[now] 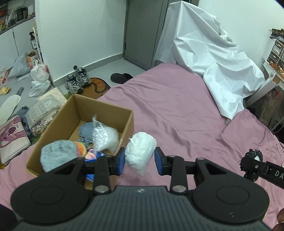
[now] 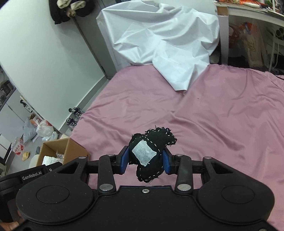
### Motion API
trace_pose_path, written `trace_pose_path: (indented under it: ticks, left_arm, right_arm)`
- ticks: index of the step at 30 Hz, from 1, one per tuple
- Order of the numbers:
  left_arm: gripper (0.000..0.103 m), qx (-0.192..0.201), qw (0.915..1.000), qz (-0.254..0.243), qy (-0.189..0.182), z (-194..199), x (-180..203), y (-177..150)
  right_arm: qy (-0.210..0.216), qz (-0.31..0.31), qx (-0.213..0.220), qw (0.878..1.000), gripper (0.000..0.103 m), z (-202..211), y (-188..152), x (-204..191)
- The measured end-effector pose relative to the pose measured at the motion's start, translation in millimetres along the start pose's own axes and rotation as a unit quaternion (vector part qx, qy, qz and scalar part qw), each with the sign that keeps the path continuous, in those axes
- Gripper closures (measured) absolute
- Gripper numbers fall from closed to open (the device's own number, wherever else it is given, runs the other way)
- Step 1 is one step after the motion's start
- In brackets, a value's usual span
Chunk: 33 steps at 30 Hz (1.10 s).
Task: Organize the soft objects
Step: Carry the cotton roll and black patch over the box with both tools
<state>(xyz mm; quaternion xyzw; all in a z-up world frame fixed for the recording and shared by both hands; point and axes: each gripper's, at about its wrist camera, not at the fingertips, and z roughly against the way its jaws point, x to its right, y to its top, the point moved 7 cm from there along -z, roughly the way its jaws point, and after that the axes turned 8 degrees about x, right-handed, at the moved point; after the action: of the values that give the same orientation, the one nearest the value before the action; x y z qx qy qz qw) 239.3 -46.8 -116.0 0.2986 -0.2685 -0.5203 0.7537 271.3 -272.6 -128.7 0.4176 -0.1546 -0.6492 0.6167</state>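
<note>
My left gripper (image 1: 139, 159) is shut on a crumpled white soft bundle (image 1: 141, 151), held above the pink bed sheet (image 1: 177, 110) just right of an open cardboard box (image 1: 127, 122). Inside the box lie a grey fluffy item (image 1: 56, 152), a clear plastic-wrapped bundle (image 1: 104, 136), a blue-grey cloth and some colourful pieces. My right gripper (image 2: 145, 160) is shut on a black fabric toy (image 2: 152, 156) with white stitching and a white patch, lifted over the sheet. That toy (image 1: 250, 161) shows at the right edge of the left wrist view. The box (image 2: 71, 147) sits at lower left in the right wrist view.
A crumpled white sheet (image 1: 209, 53) drapes over the far end of the bed. On the floor to the left are sneakers (image 1: 78, 80), plastic bags (image 1: 39, 78), a cushion (image 1: 12, 138) and packages. A desk (image 2: 252, 10) stands at the right.
</note>
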Motion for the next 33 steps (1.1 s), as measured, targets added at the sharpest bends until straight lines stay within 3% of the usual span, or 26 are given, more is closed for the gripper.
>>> trace_pose_path:
  ticks: [17,33]
  left_arm:
    - [0.069,0.014,0.9994,0.028,0.017,18,-50,12]
    - [0.069,0.001,0.9975,0.063,0.033,6,-107,15]
  right_arm:
    - [0.067,0.027,0.034,0.997,0.065,21,4,-52]
    - [0.089,0.054,0.030,0.994,0.065,9,-8,-94]
